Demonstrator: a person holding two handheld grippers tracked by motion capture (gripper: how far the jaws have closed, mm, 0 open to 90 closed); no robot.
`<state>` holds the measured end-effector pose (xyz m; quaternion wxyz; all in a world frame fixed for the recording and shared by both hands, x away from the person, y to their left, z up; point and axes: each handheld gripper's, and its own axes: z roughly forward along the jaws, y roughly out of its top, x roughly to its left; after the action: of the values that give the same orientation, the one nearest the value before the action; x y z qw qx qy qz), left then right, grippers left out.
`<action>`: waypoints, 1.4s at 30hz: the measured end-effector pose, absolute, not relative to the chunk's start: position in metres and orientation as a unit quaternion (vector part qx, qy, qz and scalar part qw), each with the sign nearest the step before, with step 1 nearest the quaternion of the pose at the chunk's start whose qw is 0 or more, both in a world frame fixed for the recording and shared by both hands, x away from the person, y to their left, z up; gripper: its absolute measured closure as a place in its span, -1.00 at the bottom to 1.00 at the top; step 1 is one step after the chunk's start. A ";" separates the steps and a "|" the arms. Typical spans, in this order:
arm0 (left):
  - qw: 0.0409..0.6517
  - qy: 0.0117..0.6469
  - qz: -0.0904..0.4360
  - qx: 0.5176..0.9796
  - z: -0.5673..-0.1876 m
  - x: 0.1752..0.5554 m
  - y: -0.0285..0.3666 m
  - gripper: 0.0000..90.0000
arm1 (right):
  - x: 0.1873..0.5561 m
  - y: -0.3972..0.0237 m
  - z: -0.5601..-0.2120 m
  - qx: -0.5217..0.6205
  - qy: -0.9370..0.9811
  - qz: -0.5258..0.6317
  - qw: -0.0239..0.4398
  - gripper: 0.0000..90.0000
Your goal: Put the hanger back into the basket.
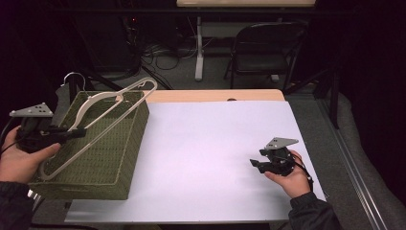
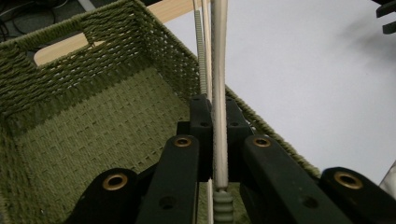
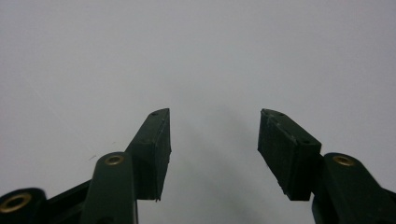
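Table (image 1: 201, 143): white sheet over the top, a strip of bare wood along the far edge; occupies the centre of the high view.

Basket (image 1: 103, 158): green woven, rectangular, open-topped, with a handle slot in its end wall; lower left of the high view, near the table's left edge. In the left gripper view its floor and walls (image 2: 84, 121) take up the left half of the frame.

Hanger (image 1: 103, 112): pale, slim, with a metal hook at the upper left of the high view. Long axis runs diagonally from lower left, by the basket's near corner, to upper right, past the basket's far corner; it sits tilted over the basket's open top. In the left gripper view one bar (image 2: 219, 93) runs nearly straight up the frame's middle, with a ribbed grey strip alongside.

Left gripper (image 1: 79, 132): far left of the high view, held in a hand; jaws clamped tight on the hanger's bar, which passes between them in the left gripper view (image 2: 218, 135).

Right gripper (image 1: 256, 158): lower right of the high view, held in a hand over bare white sheet, well apart from the basket; jaws stand wide with nothing between them (image 3: 214, 149).
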<state>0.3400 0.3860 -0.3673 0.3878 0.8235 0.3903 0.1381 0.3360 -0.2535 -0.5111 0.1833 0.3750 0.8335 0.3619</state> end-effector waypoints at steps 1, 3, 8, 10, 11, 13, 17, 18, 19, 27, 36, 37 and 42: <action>0.386 0.390 0.139 0.824 -0.369 0.343 0.388 0.94 | 0.336 -0.253 -0.511 0.376 0.833 0.361 0.184 -0.02; 0.382 0.393 0.136 0.825 -0.374 0.349 0.394 0.94 | 0.335 -0.253 -0.512 0.376 0.833 0.361 0.186 -0.02; 0.375 0.395 0.132 0.828 -0.385 0.360 0.408 0.94 | 0.334 -0.254 -0.514 0.380 0.832 0.358 0.189 -0.02; 0.375 0.397 0.129 0.828 -0.389 0.364 0.414 0.94 | 0.334 -0.254 -0.516 0.384 0.830 0.357 0.190 -0.02; 0.374 0.401 0.128 0.826 -0.391 0.365 0.417 0.94 | 0.334 -0.254 -0.517 0.384 0.830 0.356 0.191 -0.02; 0.371 0.403 0.129 0.826 -0.395 0.367 0.422 0.94 | 0.334 -0.255 -0.519 0.384 0.832 0.353 0.188 -0.02; 0.373 0.415 0.129 0.820 -0.402 0.367 0.433 0.94 | 0.335 -0.254 -0.522 0.388 0.830 0.354 0.188 -0.02; 0.375 0.418 0.130 0.817 -0.405 0.366 0.439 0.94 | 0.335 -0.253 -0.521 0.388 0.832 0.349 0.186 -0.02; 0.375 0.418 0.130 0.817 -0.405 0.366 0.439 0.94 | 0.335 -0.253 -0.521 0.388 0.832 0.349 0.186 -0.02; 0.364 0.431 0.129 0.816 -0.420 0.363 0.446 0.94 | 0.334 -0.253 -0.522 0.390 0.832 0.347 0.186 -0.02; 0.339 0.439 0.105 0.826 -0.449 0.368 0.440 0.94 | 0.334 -0.253 -0.524 0.393 0.835 0.340 0.182 -0.02; 0.336 0.440 0.103 0.826 -0.453 0.368 0.438 0.94 | 0.334 -0.253 -0.525 0.392 0.831 0.348 0.185 -0.02; 0.321 0.446 0.091 0.831 -0.472 0.370 0.434 0.94 | 0.334 -0.253 -0.526 0.393 0.831 0.348 0.184 -0.02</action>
<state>0.3703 0.4338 -0.4720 0.3207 0.8308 0.4456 0.0913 0.3339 -0.2529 -0.5259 0.1839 0.3926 0.8314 0.3476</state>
